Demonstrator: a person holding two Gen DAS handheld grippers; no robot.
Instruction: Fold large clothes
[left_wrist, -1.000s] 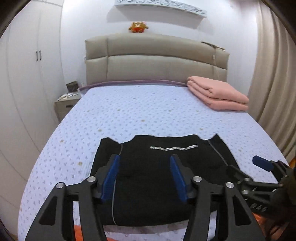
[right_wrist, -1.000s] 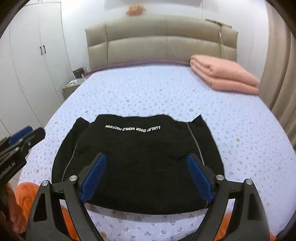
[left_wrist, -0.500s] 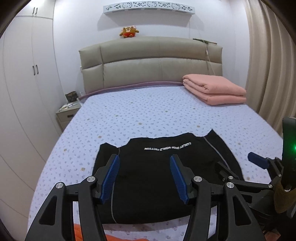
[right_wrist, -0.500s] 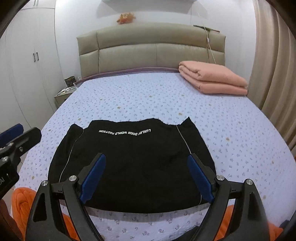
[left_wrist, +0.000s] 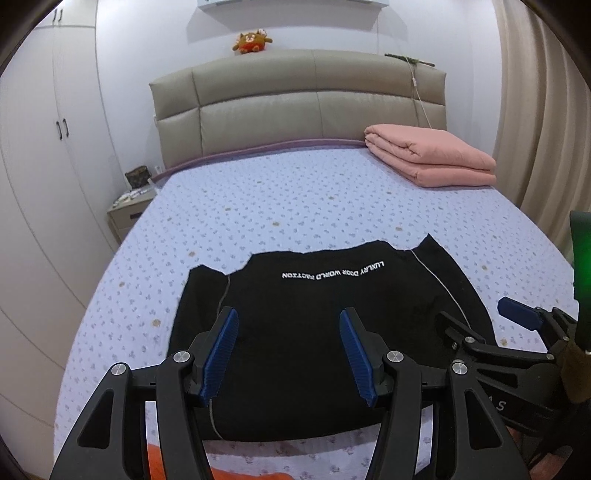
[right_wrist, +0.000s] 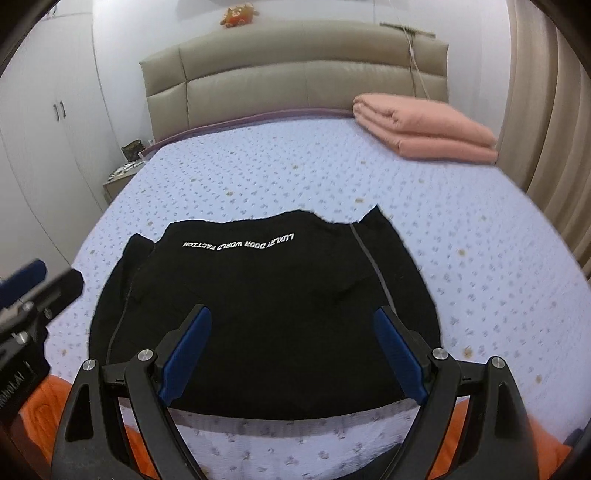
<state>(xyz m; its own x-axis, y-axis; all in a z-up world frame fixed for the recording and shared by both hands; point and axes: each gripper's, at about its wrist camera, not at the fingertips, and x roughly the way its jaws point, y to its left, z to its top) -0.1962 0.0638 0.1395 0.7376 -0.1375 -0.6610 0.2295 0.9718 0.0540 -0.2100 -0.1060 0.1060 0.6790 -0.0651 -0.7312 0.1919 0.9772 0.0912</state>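
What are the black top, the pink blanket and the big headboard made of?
Black top: soft knit cloth, probably. It is matte, lies limp and flat, and has printed white letters.
Pink blanket: thick, soft fabric, maybe quilted. Its folds are plump and rounded.
Headboard: padded leather or fake leather. It is smooth with a slight sheen and has stitched panels. I cannot tell which.

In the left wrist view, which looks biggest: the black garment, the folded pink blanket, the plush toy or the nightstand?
As they look:
1. black garment, though it lies nearest the camera
2. folded pink blanket
3. nightstand
4. plush toy, farthest away, so true size is unsure
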